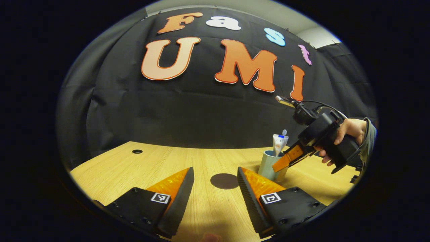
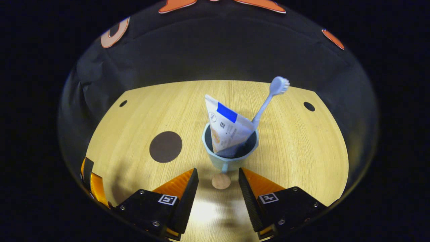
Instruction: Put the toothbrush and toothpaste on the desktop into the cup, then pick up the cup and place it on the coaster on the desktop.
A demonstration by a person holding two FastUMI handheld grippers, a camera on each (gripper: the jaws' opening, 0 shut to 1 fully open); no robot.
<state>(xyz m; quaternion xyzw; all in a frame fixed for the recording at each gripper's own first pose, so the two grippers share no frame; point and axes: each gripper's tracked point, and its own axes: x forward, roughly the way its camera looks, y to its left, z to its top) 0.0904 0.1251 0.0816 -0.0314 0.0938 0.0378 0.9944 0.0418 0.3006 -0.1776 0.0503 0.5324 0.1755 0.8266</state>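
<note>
A pale blue cup (image 2: 215,158) stands upright on the wooden desktop (image 2: 302,151). In it lean a white toothpaste tube (image 2: 226,129) with a blue patch and a pale blue toothbrush (image 2: 272,95), head up. My right gripper (image 2: 218,183) is open just in front of the cup, a little above the desk. A dark round coaster (image 2: 165,146) lies to the cup's left, bare. In the left gripper view my left gripper (image 1: 215,188) is open and holds nothing, the coaster (image 1: 224,180) just beyond it. The cup (image 1: 267,164) sits right of that, with the right gripper (image 1: 278,165) at its side.
A hand (image 1: 349,129) holds the right gripper's black body. A small tan disc (image 2: 221,181) lies on the desk between my right fingers. The desktop has cable holes (image 2: 309,106) (image 1: 137,151) near its back edge. An orange finger of the left gripper (image 2: 92,183) shows at far left.
</note>
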